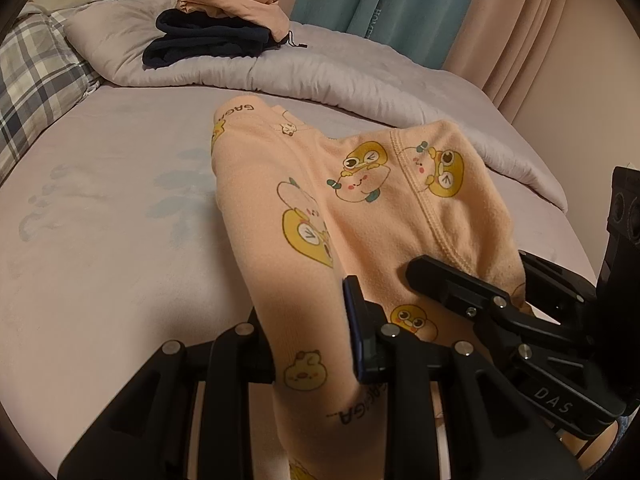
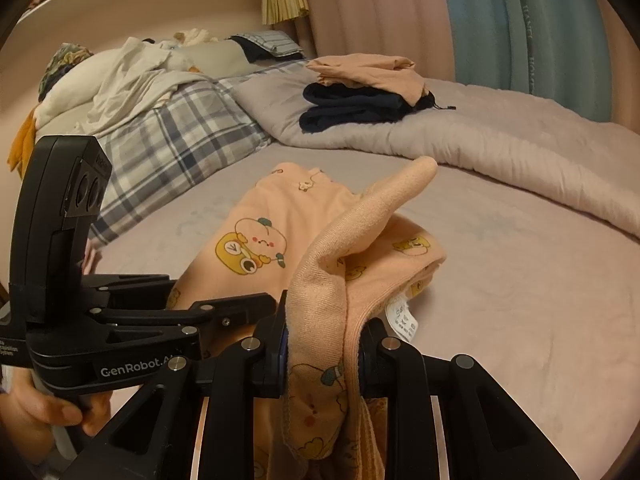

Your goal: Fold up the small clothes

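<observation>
Garment in hand: a peach printed garment (image 1: 360, 200) is held up at its near end by both grippers, while its far end is left lying on the bed sheet (image 1: 100, 240).
Done so far: a folded stack (image 1: 224, 24) of a peach piece over a dark navy piece is seen on the rolled quilt (image 1: 320, 76), well apart from the work, so part of the task is judged finished.
Left to do: the printed garment is judged only partly folded; its lifted end has yet to be laid over and flattened.
Left gripper (image 1: 316, 344): the jaws are pinched on a bunched fold of the printed cloth; it is angled downward toward the bed.
Right gripper (image 2: 324, 344): the jaws are closed on the ribbed edge beside the white care label (image 2: 402, 320), with cloth bunched up over them.
Hand: a hand (image 2: 48, 408) is wrapped round the left gripper's handle, in the right wrist view.
Spacing: the two grippers are held just beside each other.
</observation>
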{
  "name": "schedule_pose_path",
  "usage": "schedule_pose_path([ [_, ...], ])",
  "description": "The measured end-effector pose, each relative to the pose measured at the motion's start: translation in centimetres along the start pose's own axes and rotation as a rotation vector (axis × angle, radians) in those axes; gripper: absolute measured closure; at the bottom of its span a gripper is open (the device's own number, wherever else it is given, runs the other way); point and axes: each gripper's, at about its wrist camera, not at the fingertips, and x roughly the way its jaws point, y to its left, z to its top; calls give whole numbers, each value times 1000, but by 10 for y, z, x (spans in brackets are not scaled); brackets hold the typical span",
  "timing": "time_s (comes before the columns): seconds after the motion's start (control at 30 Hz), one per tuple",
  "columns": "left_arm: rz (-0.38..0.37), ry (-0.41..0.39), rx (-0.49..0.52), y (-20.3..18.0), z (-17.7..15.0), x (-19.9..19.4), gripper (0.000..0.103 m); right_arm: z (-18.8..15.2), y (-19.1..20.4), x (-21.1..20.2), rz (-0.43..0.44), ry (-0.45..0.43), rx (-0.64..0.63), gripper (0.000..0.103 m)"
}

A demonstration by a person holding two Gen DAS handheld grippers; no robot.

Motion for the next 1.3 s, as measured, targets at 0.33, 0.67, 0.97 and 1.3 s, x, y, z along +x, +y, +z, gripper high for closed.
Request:
schedule_pose_path([
  [0.33, 11, 33, -6, 3, 3, 19, 77, -3, -2, 12, -10, 25, 22, 77],
  [0.67, 20, 64, -7, 4, 3, 36, 77, -7, -10, 22, -10, 51, 49, 77],
  [0.97, 26, 90, -15, 6, 1, 47, 77, -10, -14, 29, -9, 72, 71, 77],
  [1.3, 30, 111, -19, 6, -1, 56, 77, -12, -16, 34, -13, 89, 78, 77],
])
